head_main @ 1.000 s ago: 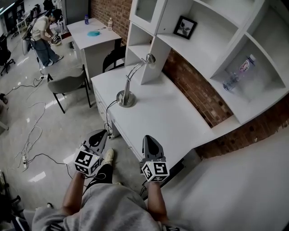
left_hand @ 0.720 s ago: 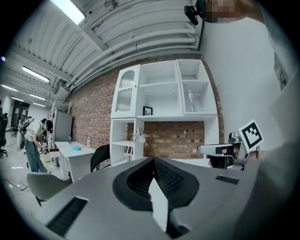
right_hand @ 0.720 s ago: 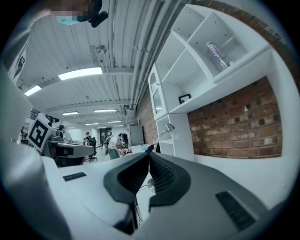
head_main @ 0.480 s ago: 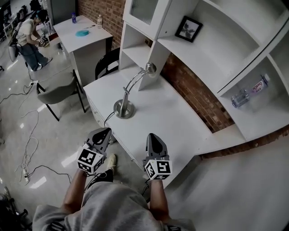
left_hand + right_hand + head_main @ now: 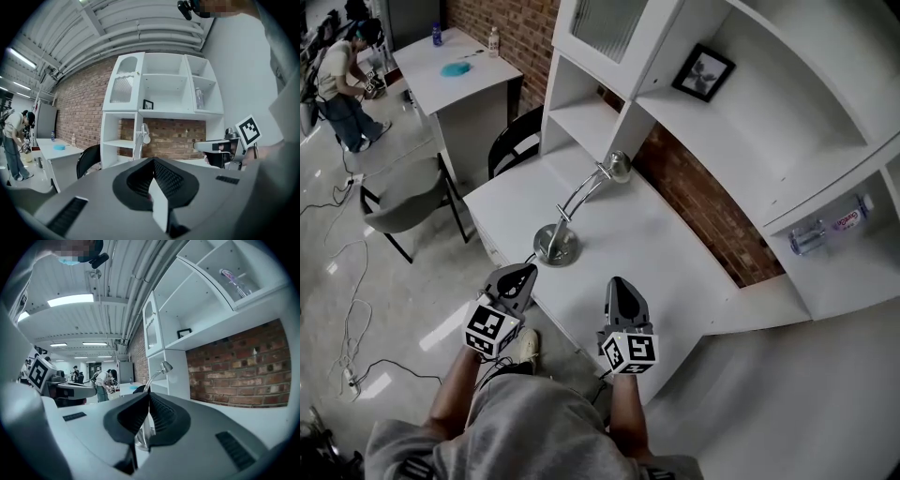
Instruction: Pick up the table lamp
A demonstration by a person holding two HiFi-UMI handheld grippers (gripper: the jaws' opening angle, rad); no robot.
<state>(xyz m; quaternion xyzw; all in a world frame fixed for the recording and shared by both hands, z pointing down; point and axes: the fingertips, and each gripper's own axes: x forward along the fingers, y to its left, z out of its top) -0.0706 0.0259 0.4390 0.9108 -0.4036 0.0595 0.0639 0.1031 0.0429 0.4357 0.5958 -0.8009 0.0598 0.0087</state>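
A silver table lamp (image 5: 572,202) with a round base and a curved neck stands upright near the front left edge of the white desk (image 5: 647,253). My left gripper (image 5: 514,279) hovers at the desk's front edge just short of the lamp base, shut and empty. My right gripper (image 5: 617,286) is over the desk's front edge to the right of the base, also shut with nothing held. In the left gripper view the lamp (image 5: 139,140) rises just beyond the closed left gripper (image 5: 153,161). In the right gripper view the lamp (image 5: 157,373) stands straight ahead of the closed right gripper (image 5: 149,397).
A white shelf unit (image 5: 609,103) stands behind the lamp, holding a picture frame (image 5: 704,73) and a water bottle (image 5: 825,230). A black chair (image 5: 514,150) and a grey chair (image 5: 403,202) sit left of the desk. Cables (image 5: 352,281) cross the floor. A person (image 5: 337,80) stands by a far table (image 5: 455,75).
Both grippers have moved forward to the desk, from over the floor to its front edge, and now sit close to the lamp base. Both stayed shut.
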